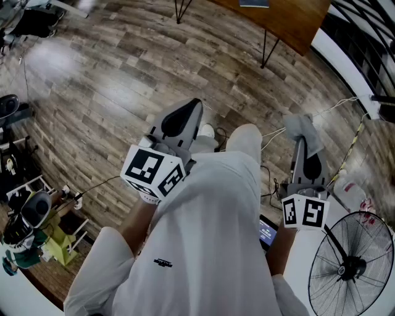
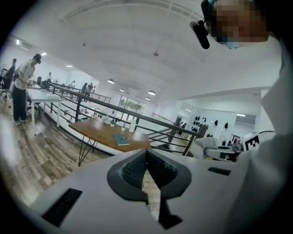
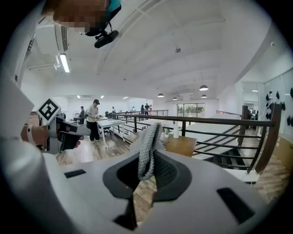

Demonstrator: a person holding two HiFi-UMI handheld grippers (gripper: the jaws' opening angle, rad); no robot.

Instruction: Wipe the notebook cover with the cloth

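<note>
A teal notebook (image 2: 121,139) lies on a wooden table (image 2: 98,132) with black hairpin legs, several steps ahead of me; in the head view the notebook (image 1: 254,3) shows at the top edge on the table (image 1: 290,21). My right gripper (image 3: 147,171) is shut on a grey knitted cloth (image 3: 149,141) that stands up out of its jaws; the cloth (image 1: 303,129) also droops over the right gripper (image 1: 303,145) in the head view. My left gripper (image 2: 146,160) is shut and holds nothing. Both grippers are held at waist height over the wood floor, far from the table; the left gripper (image 1: 194,108) points forward.
A standing fan (image 1: 352,265) is at my lower right, and cables (image 1: 336,108) run across the floor. A black railing (image 3: 215,121) and stairs lie beyond the table. A small bottle (image 3: 176,132) stands on the table. People stand at white desks (image 3: 107,122) farther off. Clutter (image 1: 31,216) sits at my left.
</note>
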